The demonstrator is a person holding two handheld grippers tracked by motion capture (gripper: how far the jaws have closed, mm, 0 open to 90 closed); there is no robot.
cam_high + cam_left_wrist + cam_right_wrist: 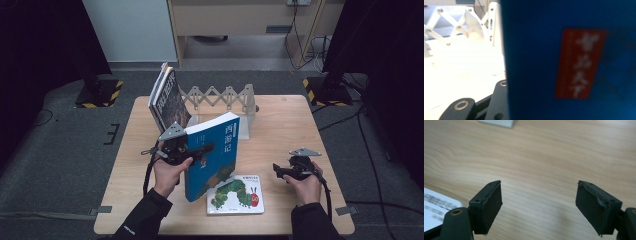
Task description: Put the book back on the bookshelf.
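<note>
The left gripper (192,152) is clamping the blue book (212,155) upright, needing a steady tilt-free carry toward the rack (220,97), while the right gripper (282,172) is hanging with jaws apart, empty.

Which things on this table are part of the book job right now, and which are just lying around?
In the job:
- blue book, upright, held in the left gripper
- white folding rack
- dark books leaning at the rack's left end

Lying about:
- caterpillar picture book, flat on the table
- right gripper, jaws open over bare wood
</note>
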